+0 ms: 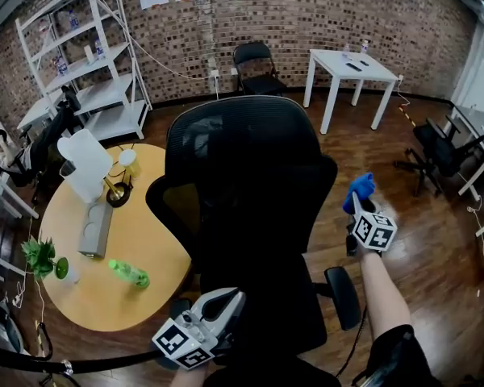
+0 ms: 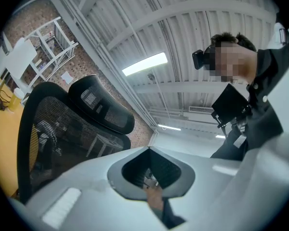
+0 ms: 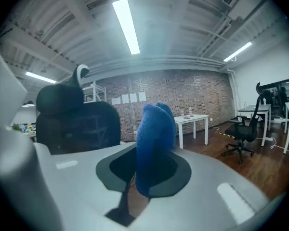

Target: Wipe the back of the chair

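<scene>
A black mesh office chair fills the middle of the head view, its back toward me. My right gripper is just right of the chair back, level with its armrest, and is shut on a blue cloth. In the right gripper view the blue cloth stands up between the jaws, with the chair to its left and apart from it. My left gripper is low at the chair's near side, jaws together and holding nothing. The left gripper view looks up past the chair back and headrest.
A round wooden table left of the chair carries a green bottle, a small plant and a lamp. White shelves, a folding chair, a white table and another office chair stand further off.
</scene>
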`<state>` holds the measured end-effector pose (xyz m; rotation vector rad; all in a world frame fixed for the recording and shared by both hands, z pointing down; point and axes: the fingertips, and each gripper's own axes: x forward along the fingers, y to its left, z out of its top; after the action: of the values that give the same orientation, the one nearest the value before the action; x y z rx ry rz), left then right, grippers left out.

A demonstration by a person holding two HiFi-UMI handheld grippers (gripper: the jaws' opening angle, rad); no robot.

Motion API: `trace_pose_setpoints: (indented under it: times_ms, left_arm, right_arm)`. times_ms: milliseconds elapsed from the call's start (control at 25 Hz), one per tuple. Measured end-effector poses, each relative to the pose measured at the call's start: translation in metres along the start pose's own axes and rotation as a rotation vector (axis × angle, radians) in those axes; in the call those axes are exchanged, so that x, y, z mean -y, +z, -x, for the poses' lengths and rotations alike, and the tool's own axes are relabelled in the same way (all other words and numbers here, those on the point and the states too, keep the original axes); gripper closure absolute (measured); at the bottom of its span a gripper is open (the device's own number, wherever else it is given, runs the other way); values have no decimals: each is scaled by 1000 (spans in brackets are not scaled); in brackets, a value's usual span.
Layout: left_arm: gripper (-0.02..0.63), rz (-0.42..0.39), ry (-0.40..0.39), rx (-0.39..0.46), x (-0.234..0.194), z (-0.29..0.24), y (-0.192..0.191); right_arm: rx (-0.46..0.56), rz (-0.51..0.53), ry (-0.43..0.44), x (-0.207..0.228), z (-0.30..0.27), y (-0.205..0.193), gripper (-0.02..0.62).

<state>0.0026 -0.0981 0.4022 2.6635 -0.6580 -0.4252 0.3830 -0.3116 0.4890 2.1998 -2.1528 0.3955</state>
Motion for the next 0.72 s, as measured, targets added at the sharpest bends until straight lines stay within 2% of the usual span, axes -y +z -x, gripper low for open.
trace_pose_setpoints:
  times_ms: [320, 720]
  left_arm:
    - [606, -5, 65, 23, -6, 33, 9]
    - [606, -7, 195, 82, -21, 99, 24]
  right_arm:
    - [-103, 216, 306, -184, -24, -60, 540]
    - [-124, 252, 521, -321, -20, -101, 540]
